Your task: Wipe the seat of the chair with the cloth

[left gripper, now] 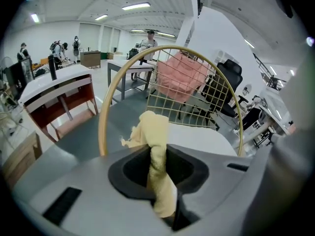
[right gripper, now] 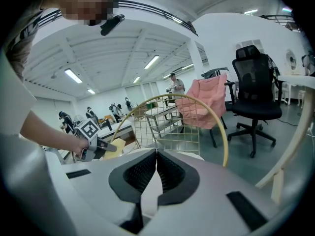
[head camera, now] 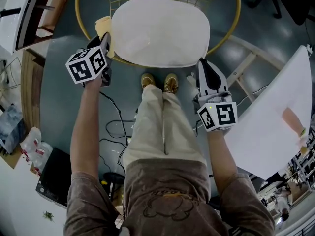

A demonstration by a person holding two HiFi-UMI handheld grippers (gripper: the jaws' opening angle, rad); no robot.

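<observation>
yellow cloth is pinched in the left gripper, whose jaws are clamped on a bunched fold, the loose end poking out past the tips. it sits at the left edge of the white seat, just inside the gold hoop of the chair; whether it touches the seat i can't tell. the right gripper hangs by the seat's right front corner, jaws pressed together on nothing. i'd judge the wiping barely begun, since nearly the whole seat lies ahead of the cloth. the seat itself carries nothing else.
</observation>
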